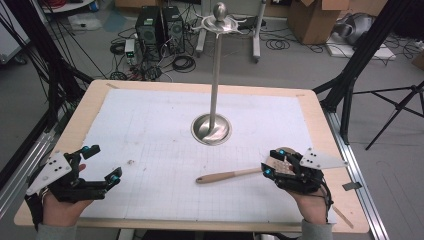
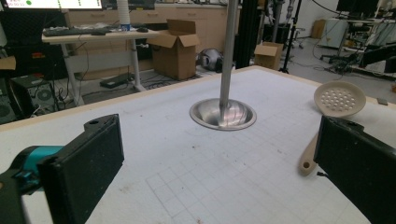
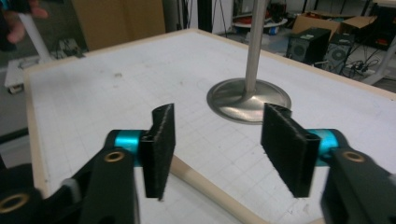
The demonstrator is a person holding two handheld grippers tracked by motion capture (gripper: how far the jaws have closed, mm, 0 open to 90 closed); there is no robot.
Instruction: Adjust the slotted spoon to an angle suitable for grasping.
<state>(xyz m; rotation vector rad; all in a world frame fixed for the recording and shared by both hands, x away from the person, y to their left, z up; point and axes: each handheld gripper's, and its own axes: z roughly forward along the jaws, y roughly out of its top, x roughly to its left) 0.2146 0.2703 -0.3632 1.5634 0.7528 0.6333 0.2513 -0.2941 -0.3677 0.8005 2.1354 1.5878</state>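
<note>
A wooden slotted spoon (image 1: pixel 227 175) lies on the white grid mat (image 1: pixel 165 125), handle pointing left. Its round head (image 2: pixel 339 99) is at the right, partly hidden in the high view under my right gripper (image 1: pixel 275 161). That gripper hovers low over the spoon where head meets handle, jaws partly apart. In the right gripper view the handle (image 3: pixel 205 186) runs between and below the pads (image 3: pixel 161 140), which do not press on it. My left gripper (image 1: pixel 104 162) rests at the mat's left front, open, with nothing between its pads (image 2: pixel 88 163). The right gripper (image 3: pixel 219 128) faces the stand.
A metal stand with a tall pole and round dished base (image 1: pixel 211 129) rises from the middle of the mat, hooks at its top (image 1: pixel 220 22). Beyond the wooden table edge (image 1: pixel 200 86) are computer towers (image 1: pixel 160 27), cables, cardboard boxes (image 1: pixel 312 17) and tripod legs (image 1: pixel 395 105).
</note>
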